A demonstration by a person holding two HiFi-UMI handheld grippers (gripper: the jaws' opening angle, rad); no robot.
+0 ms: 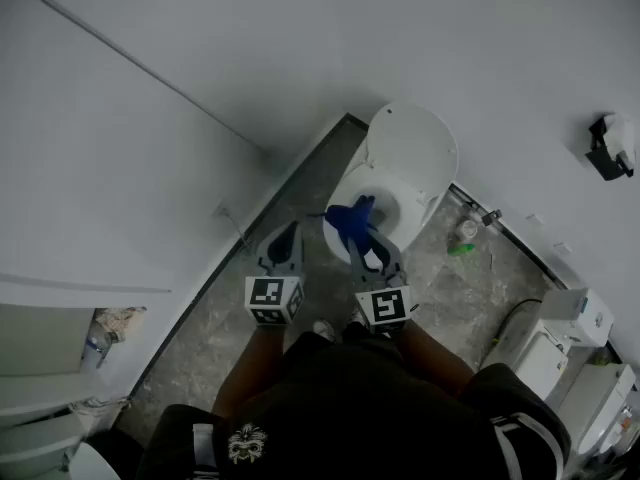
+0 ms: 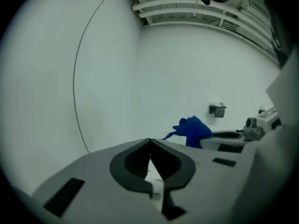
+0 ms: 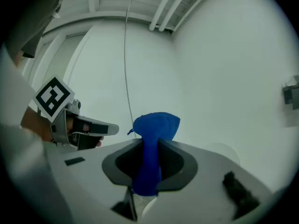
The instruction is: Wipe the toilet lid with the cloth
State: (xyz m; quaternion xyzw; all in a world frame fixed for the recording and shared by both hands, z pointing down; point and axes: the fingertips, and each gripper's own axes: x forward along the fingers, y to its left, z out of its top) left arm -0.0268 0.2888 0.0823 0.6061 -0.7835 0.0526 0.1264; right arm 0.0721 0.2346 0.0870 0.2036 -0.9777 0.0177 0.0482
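Head view shows the right tool (image 1: 362,230) pinching the blue cloth (image 1: 350,220), which bunches past its tips over the front of the toilet (image 1: 408,218). The lid (image 1: 412,148) appears raised against the wall. Gripping the cloth by its middle leaves a wad forward to press on the lid, not yet touched. The left tool (image 1: 285,248), pressed together on nothing, hangs beside it, probably to stay clear.
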